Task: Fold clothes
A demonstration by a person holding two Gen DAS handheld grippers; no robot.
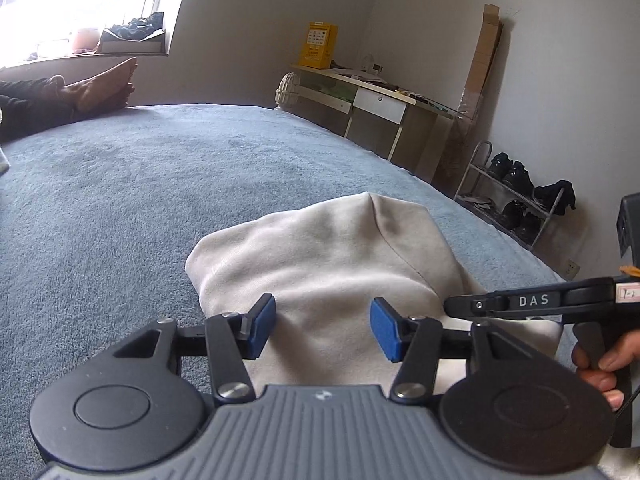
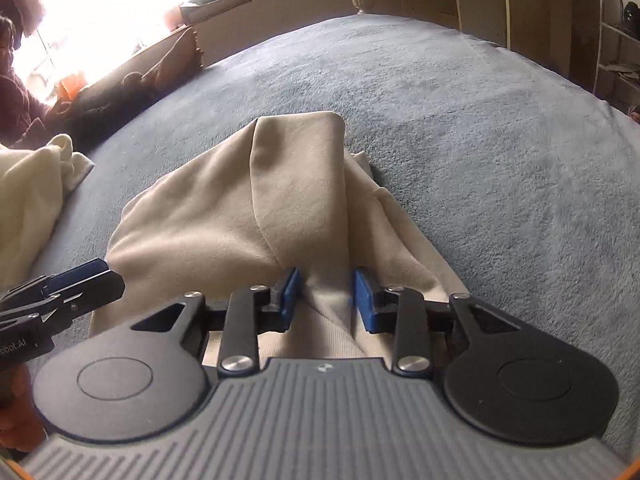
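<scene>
Bedroom with a bright window, a desk (image 1: 376, 100) and a shoe rack (image 1: 516, 196) along the far wall; blue-grey fleece bed (image 1: 140, 208) carries everything. Beige garment (image 1: 320, 248) lies bunched near the bed's near edge, one flap already doubled over the rest, with a seam running across it. A cream cloth (image 2: 32, 200) sits apart toward the bed's left edge. Someone else's bare feet (image 1: 108, 84) rest at the far left corner.

Left hand-held gripper (image 1: 323, 328): blue pads wide apart over the beige garment, gripping nothing that I can see. Right hand-held gripper (image 2: 325, 300): pads part open with a ridge of fabric standing between them; not pinched tight as far as I can tell, so it may be closing or letting go.

Judgement: mid-fold, working the garment's near end. Can't tell whether the right one is taking or releasing. Any next fold needs both grippers on matching corners of one layer, lifted evenly so the doubled flap doesn't slide.
</scene>
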